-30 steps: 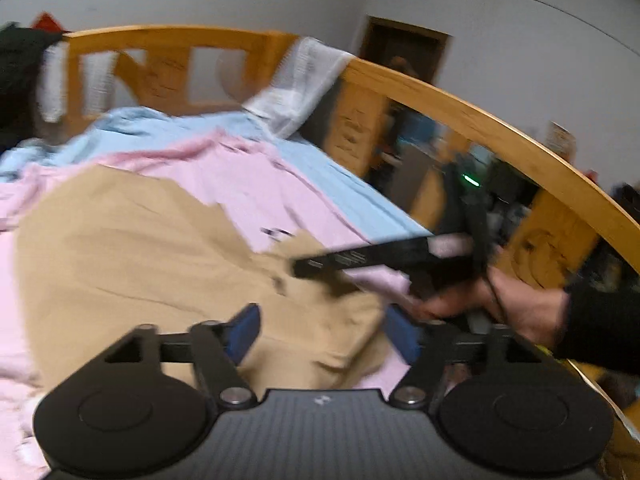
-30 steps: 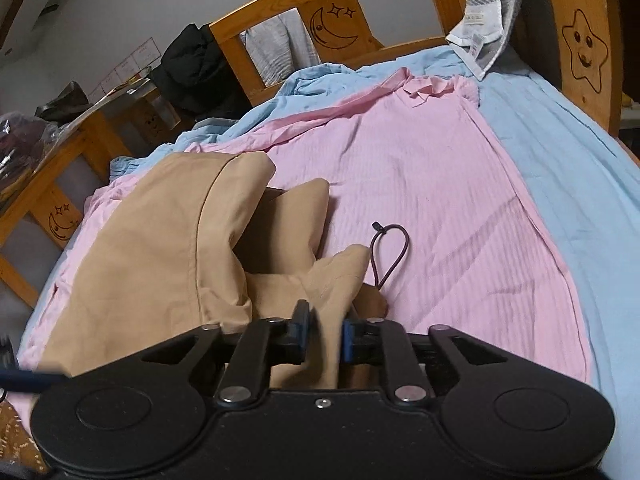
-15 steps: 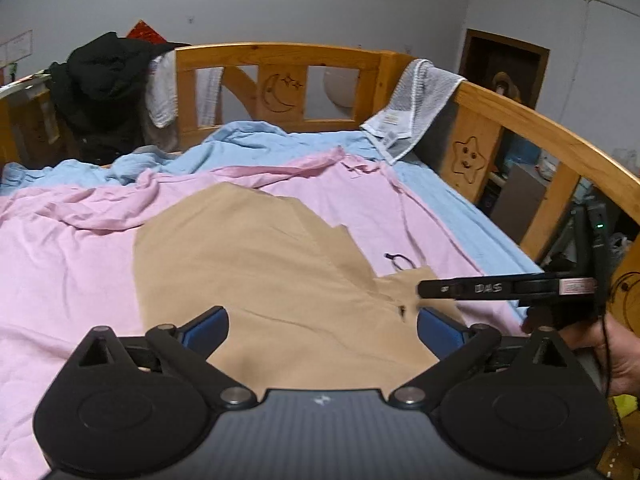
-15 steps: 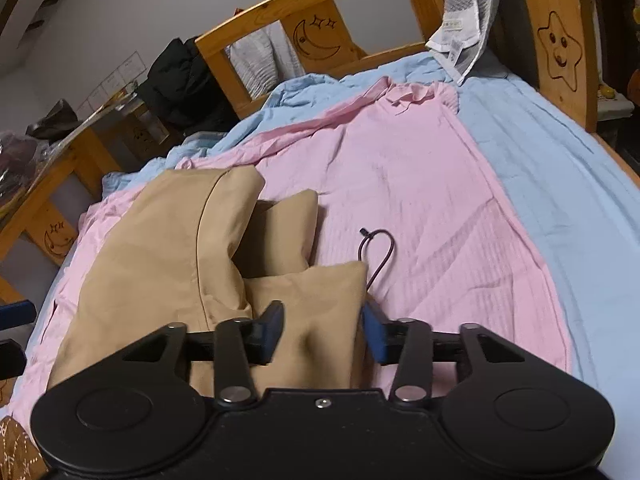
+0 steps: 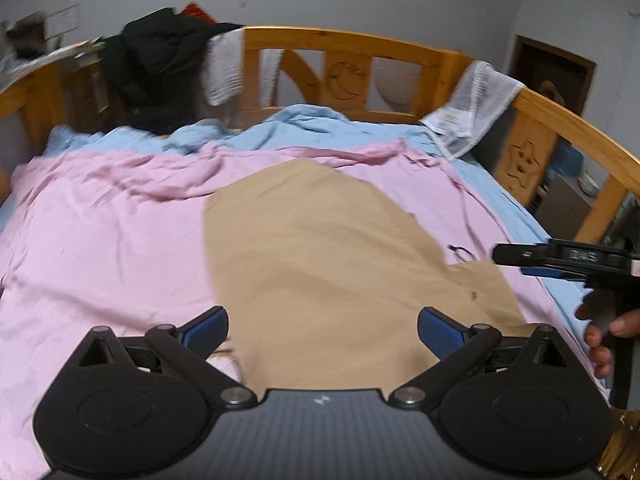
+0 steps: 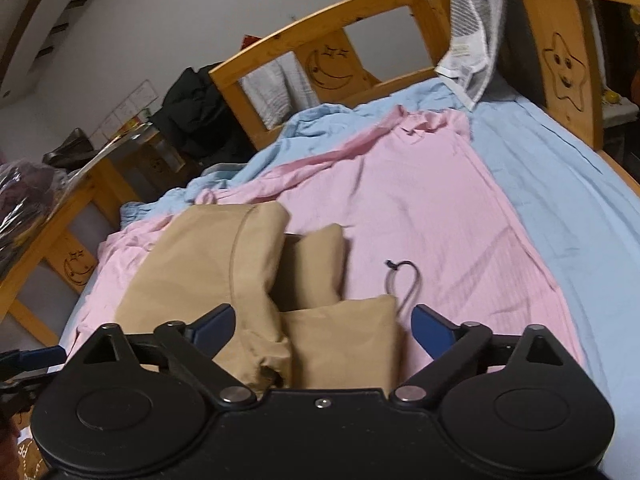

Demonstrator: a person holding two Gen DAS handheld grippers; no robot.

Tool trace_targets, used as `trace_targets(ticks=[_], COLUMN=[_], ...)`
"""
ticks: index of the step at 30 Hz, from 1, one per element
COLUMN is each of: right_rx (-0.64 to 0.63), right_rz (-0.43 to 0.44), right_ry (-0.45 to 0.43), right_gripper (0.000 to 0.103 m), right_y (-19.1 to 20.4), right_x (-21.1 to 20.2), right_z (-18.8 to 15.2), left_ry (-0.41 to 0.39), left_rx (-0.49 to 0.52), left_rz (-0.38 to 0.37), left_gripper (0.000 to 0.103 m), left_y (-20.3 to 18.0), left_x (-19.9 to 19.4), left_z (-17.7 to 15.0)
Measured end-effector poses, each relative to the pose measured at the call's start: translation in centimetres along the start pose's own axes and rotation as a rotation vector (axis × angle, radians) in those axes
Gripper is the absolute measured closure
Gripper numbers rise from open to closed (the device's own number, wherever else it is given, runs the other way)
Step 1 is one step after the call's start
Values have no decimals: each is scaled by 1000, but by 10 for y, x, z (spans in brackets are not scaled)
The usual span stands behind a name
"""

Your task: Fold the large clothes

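The right gripper (image 6: 322, 326) stands wide; its jaws have just been opening, and the folded flap of the tan garment (image 6: 224, 280) lies between its blue pads (image 6: 434, 330) without being pressed. The left gripper (image 5: 322, 326) is wide too, with bare tan cloth between and beyond its fingers and nothing clamped.

The tan garment (image 5: 320, 256) lies on the pink sheet (image 5: 104, 248) of the bed, filling the centre of the left view. In the right view it runs from the middle to about 9 o'clock, with a dark cord loop (image 6: 404, 284) just beside it toward 2 o'clock.

The release seems done, so the job now is likely choosing the next fold edge. Done well, that means gripping a clean outer edge, not the bunched layers near the right gripper, and keeping the cord out of the fold.

Both grippers tilt downward over the near edge of the bed. In the left view the right gripper (image 5: 560, 262) shows at 3 o'clock, held by a hand (image 5: 600, 340).
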State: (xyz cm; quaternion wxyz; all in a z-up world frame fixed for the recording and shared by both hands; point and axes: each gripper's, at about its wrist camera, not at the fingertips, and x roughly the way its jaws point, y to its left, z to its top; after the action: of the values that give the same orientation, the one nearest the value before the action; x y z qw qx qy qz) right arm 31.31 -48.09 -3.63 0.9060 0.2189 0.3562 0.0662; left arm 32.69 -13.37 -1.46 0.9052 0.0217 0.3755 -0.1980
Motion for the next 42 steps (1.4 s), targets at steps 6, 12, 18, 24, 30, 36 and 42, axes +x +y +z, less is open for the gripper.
trace_targets(ticks=[6,12,18,24,30,36,42], right_rx=[-74,-62,41,-23,-82,-126,-288], right_rz=[31,82,147,117,65,-17,-33], right_ry=[11,73,185,150,92,138,-15], right_gripper=[4,4,33,90,92,78,53], right_y=[22,39,37,43,41,35,75], right_x=[7,36,67,50,15,31,32], right_z=[0,6,8,4,-8,-18,25], left_ry=[56,165,251,273,288,298,297], left_rx=[-80,-202,-296,-276,-191,-209,-221], left_rz=[11,-40,-130,-144,-163,-152,-153], left_gripper=[1,1,0,0,0,0,0], left_y=[39,64,81,74,52,41,41], left_x=[6,27,46,52,62,71,75], left_z=[-11,-20,-21,-23,-24,-29,-32])
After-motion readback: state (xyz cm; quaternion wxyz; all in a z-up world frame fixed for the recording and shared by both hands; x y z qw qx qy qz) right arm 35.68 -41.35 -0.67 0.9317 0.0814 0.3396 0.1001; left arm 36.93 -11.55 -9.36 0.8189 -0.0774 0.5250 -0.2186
